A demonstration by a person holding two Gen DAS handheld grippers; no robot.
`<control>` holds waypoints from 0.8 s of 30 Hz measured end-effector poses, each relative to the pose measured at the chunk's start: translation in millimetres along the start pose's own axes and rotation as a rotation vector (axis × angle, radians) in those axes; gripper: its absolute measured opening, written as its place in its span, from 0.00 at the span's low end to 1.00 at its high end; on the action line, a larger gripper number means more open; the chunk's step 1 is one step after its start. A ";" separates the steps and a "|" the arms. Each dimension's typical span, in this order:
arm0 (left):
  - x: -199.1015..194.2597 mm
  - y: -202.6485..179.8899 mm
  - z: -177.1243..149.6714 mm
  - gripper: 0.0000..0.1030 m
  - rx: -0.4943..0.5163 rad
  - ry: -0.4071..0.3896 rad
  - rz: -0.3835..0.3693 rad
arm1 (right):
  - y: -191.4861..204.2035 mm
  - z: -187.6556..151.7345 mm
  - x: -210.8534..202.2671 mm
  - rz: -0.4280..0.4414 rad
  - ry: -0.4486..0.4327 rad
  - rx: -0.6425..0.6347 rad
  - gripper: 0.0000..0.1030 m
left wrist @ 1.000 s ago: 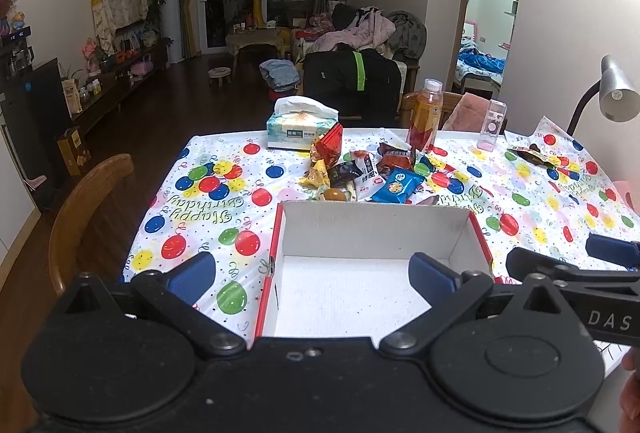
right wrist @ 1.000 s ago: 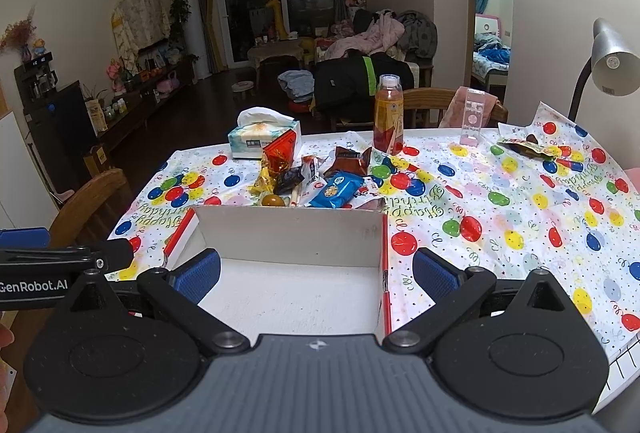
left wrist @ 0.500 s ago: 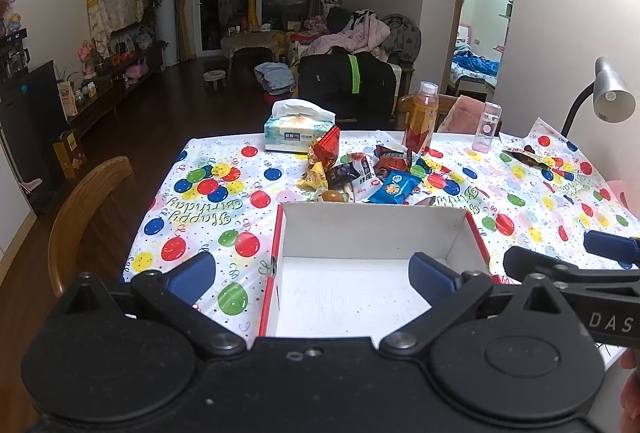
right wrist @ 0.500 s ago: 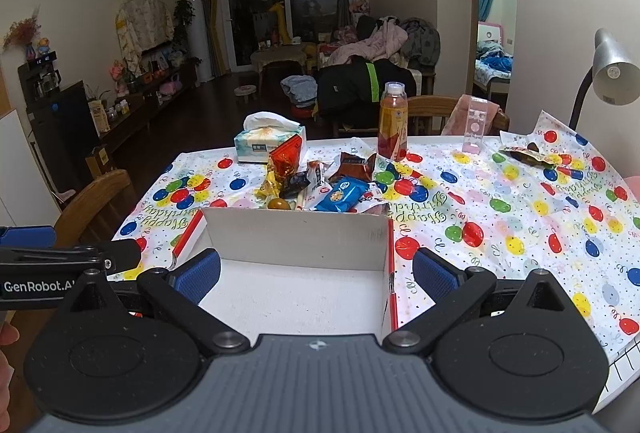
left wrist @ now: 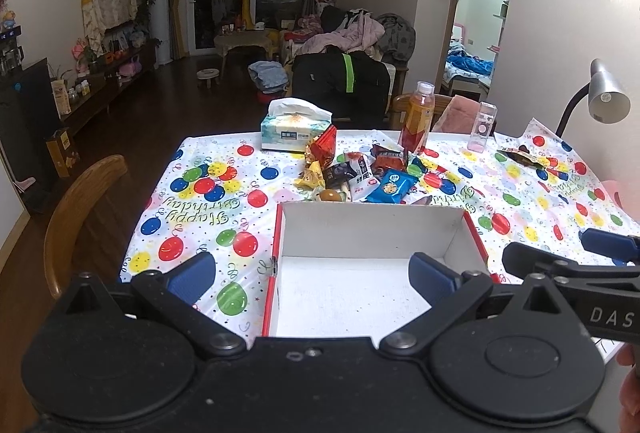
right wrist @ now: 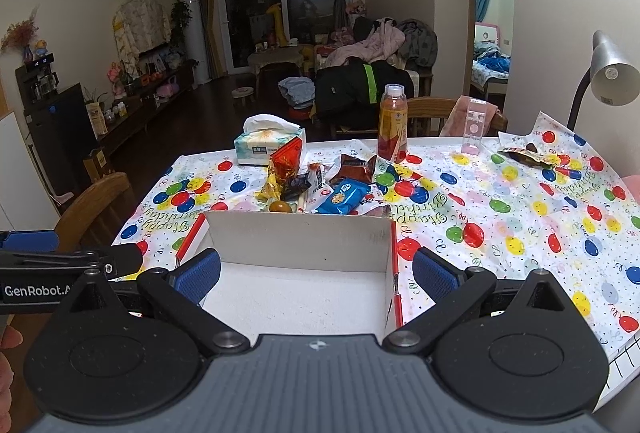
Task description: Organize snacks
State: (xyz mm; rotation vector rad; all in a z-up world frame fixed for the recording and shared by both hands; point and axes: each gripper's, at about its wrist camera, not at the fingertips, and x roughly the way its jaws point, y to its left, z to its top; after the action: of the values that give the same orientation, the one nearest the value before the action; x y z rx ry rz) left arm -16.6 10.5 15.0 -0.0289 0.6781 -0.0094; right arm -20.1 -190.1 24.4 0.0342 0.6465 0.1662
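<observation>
Table [left wrist: 520, 193]: covered by a white cloth printed with coloured balloons and "Happy Birthday" lettering.

Box [left wrist: 372, 229]: open cardboard box, white inside, red outer sides, at the near edge of the table. Holds nothing visible.

Snack pile [left wrist: 352, 173]: loose heap on the cloth just behind the box's far wall. Includes a blue biscuit packet [left wrist: 390, 187], a red triangular packet [left wrist: 325, 147] standing up at the left of the heap, a dark packet [left wrist: 340, 172], yellow wrappers [left wrist: 310, 177], a red-brown packet [left wrist: 388, 161], and a small round brown item [left wrist: 329, 195] nearest the box. All lie outside the box.

Stray wrapper [left wrist: 520, 156]: a dark packet lying well apart from the pile, toward the far right of the table.

Other table items: a tissue box [left wrist: 294, 129] behind the pile at its left; an orange drink bottle [left wrist: 418, 119] upright behind the pile at its right; a clear pink container [left wrist: 482, 133] further right; a grey desk lamp [left wrist: 604, 93] at the right edge.

Left gripper [left wrist: 312, 273]: empty, blue-padded fingers spread wide, straddling the box's left wall; held over the near part of the box.

Right gripper [right wrist: 316, 273]: empty, fingers likewise spread wide, straddling the box's right wall.

Wooden chair [left wrist: 80, 209]: at the table's left side.
</observation>
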 end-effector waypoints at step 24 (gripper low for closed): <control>84.8 -14.1 48.5 1.00 0.025 0.036 0.035 | -61.6 56.0 86.2 0.012 0.060 0.012 1.00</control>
State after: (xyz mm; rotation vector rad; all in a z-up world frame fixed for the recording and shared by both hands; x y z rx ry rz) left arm 80.0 -4.0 0.1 0.0071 0.7139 0.0157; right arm 90.2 -235.5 12.5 0.0450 0.7077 0.1753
